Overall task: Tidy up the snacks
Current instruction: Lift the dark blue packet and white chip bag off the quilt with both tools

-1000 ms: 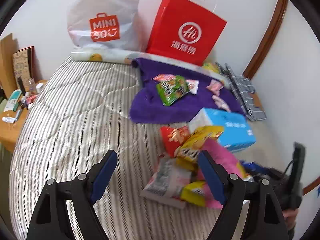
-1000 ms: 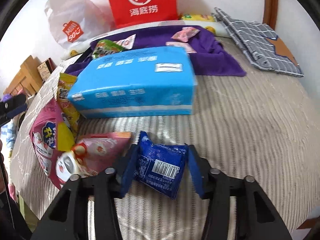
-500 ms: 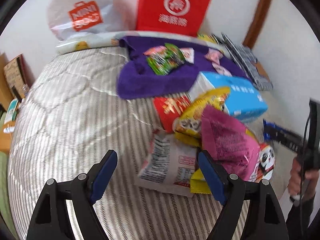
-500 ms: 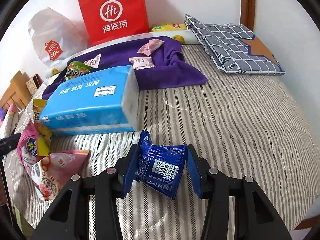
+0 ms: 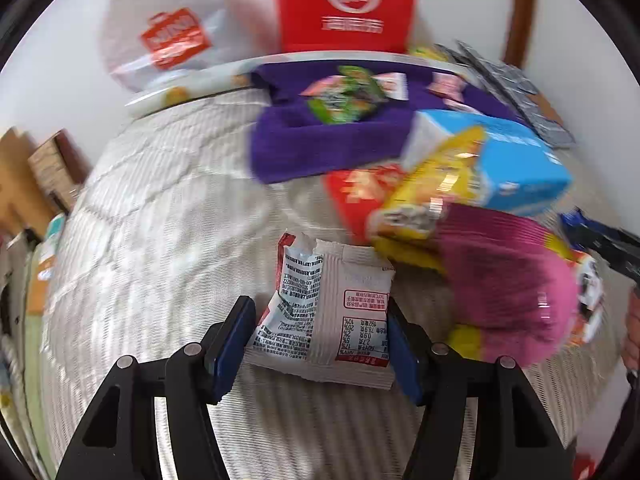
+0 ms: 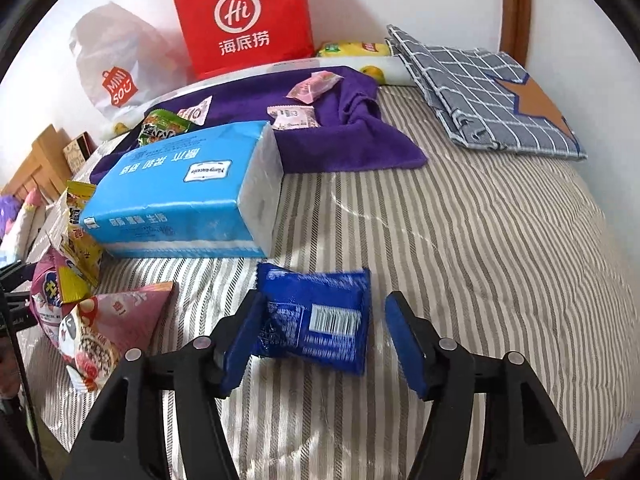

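the right hand-held gripper (image 6: 320, 340) is released, the blue snack packet (image 6: 316, 314) loose on the striped bed (image 6: 480, 260); the left hand-held gripper (image 5: 320, 344) brackets a white snack packet (image 5: 324, 312), seemingly clenched. next: carry it to the purple towel (image 5: 320, 148).

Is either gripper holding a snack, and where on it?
Left gripper pinches the white packet by its two side edges; right gripper is open, holding nothing.

Bare striped bedspread (image 6: 500, 248) lies open rightward; the tissue pack (image 6: 180, 192) and snack pile (image 5: 480, 248) block the rest.
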`<state>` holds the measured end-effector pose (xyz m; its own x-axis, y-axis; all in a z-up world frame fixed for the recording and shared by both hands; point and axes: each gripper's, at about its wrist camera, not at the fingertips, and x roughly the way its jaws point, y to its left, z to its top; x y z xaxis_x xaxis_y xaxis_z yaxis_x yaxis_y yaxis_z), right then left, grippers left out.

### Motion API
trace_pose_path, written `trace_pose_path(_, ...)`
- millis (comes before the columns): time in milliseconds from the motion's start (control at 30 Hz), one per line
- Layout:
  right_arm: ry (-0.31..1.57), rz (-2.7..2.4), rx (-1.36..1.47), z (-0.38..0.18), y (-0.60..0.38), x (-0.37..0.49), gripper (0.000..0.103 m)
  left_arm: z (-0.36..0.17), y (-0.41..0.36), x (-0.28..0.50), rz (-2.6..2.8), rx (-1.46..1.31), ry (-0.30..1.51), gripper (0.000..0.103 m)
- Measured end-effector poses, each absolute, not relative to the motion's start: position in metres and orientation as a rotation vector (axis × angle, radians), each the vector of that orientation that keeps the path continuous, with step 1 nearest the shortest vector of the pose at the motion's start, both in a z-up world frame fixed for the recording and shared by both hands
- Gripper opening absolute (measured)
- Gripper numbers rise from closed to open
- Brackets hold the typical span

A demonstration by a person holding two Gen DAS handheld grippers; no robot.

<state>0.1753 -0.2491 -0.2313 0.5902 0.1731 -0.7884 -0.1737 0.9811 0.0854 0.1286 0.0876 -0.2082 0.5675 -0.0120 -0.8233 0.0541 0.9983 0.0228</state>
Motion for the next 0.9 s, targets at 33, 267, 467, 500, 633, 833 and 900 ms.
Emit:
trace_pose_path(33, 0.921, 0.204, 0.007, -0.233, -0.249, 0.174, 0.066, -0.209, 0.092, 0.129, -0.013, 0.034, 0.964, 0.061)
trace_pose_path(267, 0.892, 0.175, -0.059, -0.238, -0.238, 0.169, 0.067, -0.213, 0.109, 0.141, 0.086, -0.031, 0.933, 0.061)
trace_pose_path(467, 0.88, 0.154, -0.085, -0.235, -0.235, 0.174, 0.054, -0.218, 0.11, 0.149, 0.126, -0.043, 0.903, 0.062)
trace_pose_path(500, 0.875, 0.157, -0.089, -0.236, -0.235, 0.176, 0.053, -0.217, 0.11, 0.148, 0.128, -0.052, 0.899, 0.062)
trace_pose_path(633, 0.859, 0.159, -0.111, -0.235, -0.235, 0.181, 0.052, -0.218, 0.11, 0.148, 0.134, -0.053, 0.89, 0.062)
trace_pose_path(833, 0.841, 0.136, -0.136, -0.237, -0.234, 0.186, 0.052, -0.219, 0.111, 0.147, 0.139, -0.059, 0.89, 0.063)
trace_pose_path(900, 0.841, 0.147, -0.126, -0.237, -0.235, 0.186, 0.052, -0.22, 0.11, 0.148, 0.14, -0.054, 0.892, 0.064)
